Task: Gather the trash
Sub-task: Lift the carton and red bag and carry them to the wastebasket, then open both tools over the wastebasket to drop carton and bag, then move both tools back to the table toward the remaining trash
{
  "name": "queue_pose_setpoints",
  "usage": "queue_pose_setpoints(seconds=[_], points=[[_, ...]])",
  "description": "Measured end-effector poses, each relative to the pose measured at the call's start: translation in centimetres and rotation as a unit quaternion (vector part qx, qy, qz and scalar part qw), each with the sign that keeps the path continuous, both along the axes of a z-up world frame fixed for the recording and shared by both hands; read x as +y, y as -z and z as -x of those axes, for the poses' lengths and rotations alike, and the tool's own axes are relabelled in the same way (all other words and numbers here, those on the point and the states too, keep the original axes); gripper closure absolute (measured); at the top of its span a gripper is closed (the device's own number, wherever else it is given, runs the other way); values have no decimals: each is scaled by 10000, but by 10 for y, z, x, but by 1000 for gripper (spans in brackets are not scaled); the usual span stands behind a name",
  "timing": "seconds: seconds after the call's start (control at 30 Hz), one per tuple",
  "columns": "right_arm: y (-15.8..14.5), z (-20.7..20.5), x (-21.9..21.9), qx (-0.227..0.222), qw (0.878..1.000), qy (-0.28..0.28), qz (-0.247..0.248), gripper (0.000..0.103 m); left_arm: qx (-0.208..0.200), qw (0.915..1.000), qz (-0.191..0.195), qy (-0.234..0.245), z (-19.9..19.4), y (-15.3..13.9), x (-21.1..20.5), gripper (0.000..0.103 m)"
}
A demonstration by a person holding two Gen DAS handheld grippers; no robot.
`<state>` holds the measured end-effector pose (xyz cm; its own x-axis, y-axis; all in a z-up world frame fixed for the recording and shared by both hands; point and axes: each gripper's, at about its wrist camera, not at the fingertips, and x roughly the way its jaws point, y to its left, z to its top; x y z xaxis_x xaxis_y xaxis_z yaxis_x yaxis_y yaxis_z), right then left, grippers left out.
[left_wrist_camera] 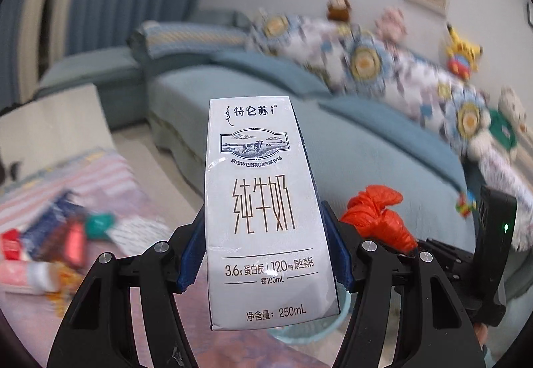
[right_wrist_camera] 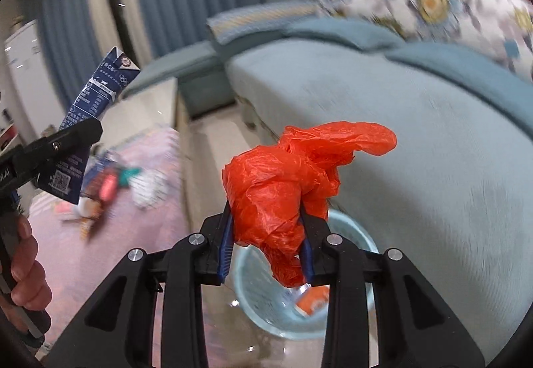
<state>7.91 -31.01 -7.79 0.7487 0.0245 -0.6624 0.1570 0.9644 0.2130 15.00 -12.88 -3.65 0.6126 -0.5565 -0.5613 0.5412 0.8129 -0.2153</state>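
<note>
While the blue sofa (right_wrist_camera: 416, 108) fills the background of both wrist views, with patterned cushions (left_wrist_camera: 363, 55) along its back, a pink-striped cloth (left_wrist_camera: 66, 181) lies over the low table to the left, strewn with blurred wrappers and packets (left_wrist_camera: 63, 241). Below the grippers sits a pale blue round bin (right_wrist_camera: 353, 234), and in it an orange-and-white package (right_wrist_camera: 311, 299) lies near the bottom beside other pieces too blurred to make out. The left gripper (left_wrist_camera: 263, 251) is clamped on a white 250 mL milk carton (left_wrist_camera: 263, 201), its blue pads pressing the carton's two sides, holding it upright in the air above the near edge of the bin. The right gripper (right_wrist_camera: 268, 241) is clenched around a crumpled red plastic bag (right_wrist_camera: 286, 181), which bulges above the fingers and hangs down between them, directly over the bin's opening.
</note>
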Motion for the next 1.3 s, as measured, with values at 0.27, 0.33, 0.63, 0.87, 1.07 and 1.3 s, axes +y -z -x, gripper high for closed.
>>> queue_pose_setpoints(seconds=[0.27, 0.33, 0.63, 0.87, 1.07, 1.3], points=[[93, -10, -29, 1163, 9908, 418, -553, 67, 1174, 9894, -592, 616, -29, 89, -45, 42], [113, -12, -34, 1400, 9866, 510, -669, 67, 1329, 9862, -729, 666, -33, 105, -50, 42], [133, -19, -38, 1643, 9807, 668, -826, 51, 1593, 9812, -784, 762, -36, 125, -47, 38], [121, -19, -33, 1487, 9834, 613, -845, 46, 1552, 9837, -540, 727, -36, 110, -38, 35], [111, -20, -16, 1382, 9866, 398, -772, 46, 1462, 9855, -481, 718, -33, 102, -28, 35], [69, -24, 24, 886, 9948, -111, -495, 46, 1058, 9930, -156, 500, -20, 66, 14, 35]])
